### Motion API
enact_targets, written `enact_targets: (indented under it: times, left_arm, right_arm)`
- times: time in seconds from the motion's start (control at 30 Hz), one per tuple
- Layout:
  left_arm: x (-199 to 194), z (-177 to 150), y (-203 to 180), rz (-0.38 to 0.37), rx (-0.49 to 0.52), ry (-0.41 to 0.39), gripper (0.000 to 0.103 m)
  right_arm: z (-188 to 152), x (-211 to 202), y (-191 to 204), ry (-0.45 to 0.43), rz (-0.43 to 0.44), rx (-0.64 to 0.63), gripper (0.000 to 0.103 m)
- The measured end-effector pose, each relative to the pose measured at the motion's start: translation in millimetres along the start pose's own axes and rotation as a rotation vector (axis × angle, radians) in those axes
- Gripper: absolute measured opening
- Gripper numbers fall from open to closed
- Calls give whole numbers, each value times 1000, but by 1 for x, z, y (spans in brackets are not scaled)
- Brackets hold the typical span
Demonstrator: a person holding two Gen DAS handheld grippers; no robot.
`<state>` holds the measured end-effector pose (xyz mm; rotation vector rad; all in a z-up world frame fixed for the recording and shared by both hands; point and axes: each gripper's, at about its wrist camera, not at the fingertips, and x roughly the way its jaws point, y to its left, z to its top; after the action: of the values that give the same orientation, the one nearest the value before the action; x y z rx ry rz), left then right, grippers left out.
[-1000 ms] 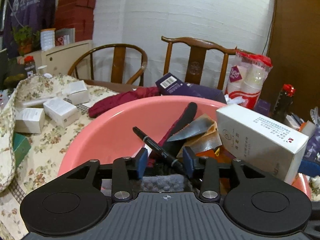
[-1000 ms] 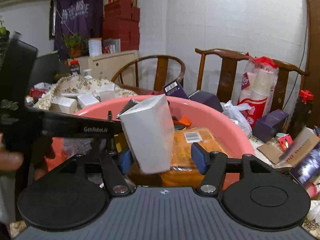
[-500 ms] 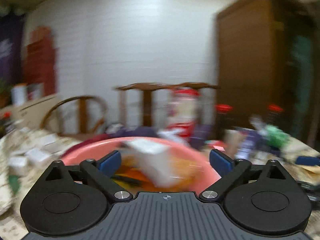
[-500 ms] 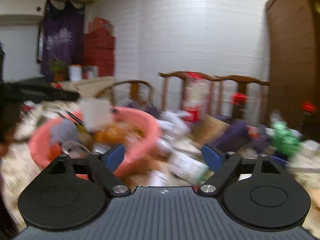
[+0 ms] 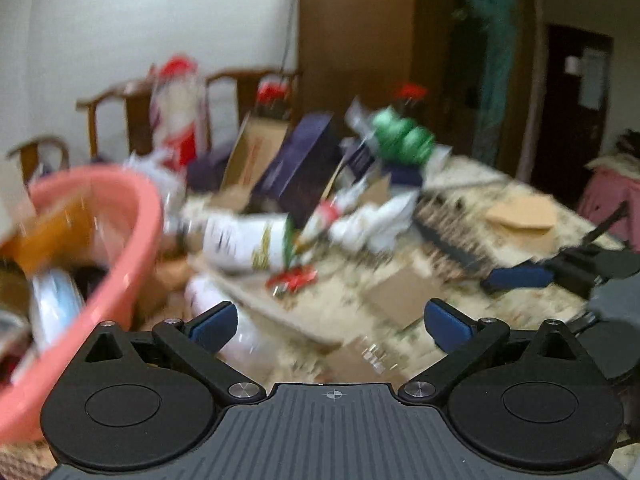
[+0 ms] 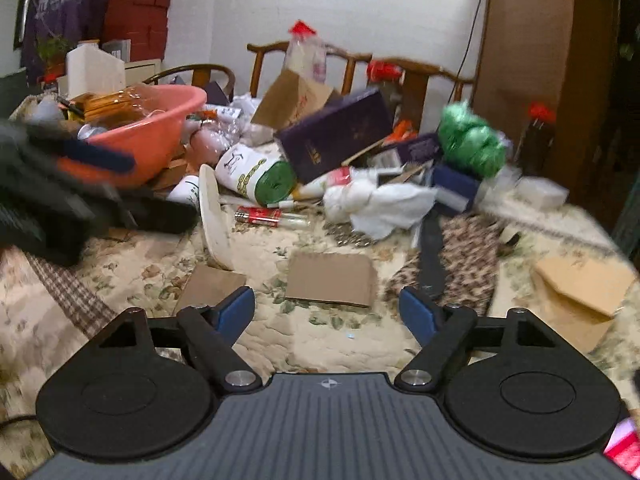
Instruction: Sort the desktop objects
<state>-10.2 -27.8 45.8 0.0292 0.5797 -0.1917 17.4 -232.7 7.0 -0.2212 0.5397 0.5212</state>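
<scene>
My left gripper (image 5: 330,320) stands wide open with nothing between its blue pads, low over the flowered tablecloth just right of the pink basin (image 5: 132,232). My right gripper (image 6: 326,312) is also empty, and its jaws are closing a little. It hovers over a flat cardboard piece (image 6: 330,278). The basin (image 6: 160,96) is full, with a white box (image 6: 94,70) upright in it. Behind lie a purple box (image 6: 336,136), a white-and-green roll (image 6: 256,176), a red tube (image 6: 260,215), a white cloth (image 6: 380,204) and a green bundle (image 6: 470,140). The left wrist view is blurred.
A dark strap (image 6: 432,256) lies on a leopard-print cloth. A tan envelope (image 6: 580,292) sits at the right table edge. Wooden chairs (image 6: 420,72) and a brown cabinet (image 6: 520,60) stand behind. The right gripper's fingers (image 5: 518,278) show at the left view's right side.
A second ago the left gripper held a black pen and the right a white box over the basin. Both have let go, opened and swung right, down over the table.
</scene>
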Motion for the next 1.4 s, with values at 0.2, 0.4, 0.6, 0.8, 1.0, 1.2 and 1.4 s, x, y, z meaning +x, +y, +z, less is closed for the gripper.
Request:
enact_targets:
  times: [0.2,0.4,0.6,0.8,1.0,1.2,1.4]
  left_arm:
    - [0,-12,25,-1,-57,23,103]
    - [-10,-24,18,0,-24,41,103]
    - [3,-35,0,-40,-10,98,103]
    - [21,-40,-19,-21,-7,139,103]
    - [43,-32,-31,81,-22,146,98]
    - [35,-31,-19,123,-19,114,48]
    - [26,-35,-10,125,-6,113,43]
  right_arm:
    - [19,53,-9,95,35,61,81]
    - [23,82,-14,99,-22,96,76]
    - [18,72,-20,81,-47,121,68]
    - [15,51,-32,32,1,194,68]
    - [20,42,-47,-14,4,279,68]
    - [19,39,-56,-36,12,349,69]
    - [19,36,-54,-45,26,351,69]
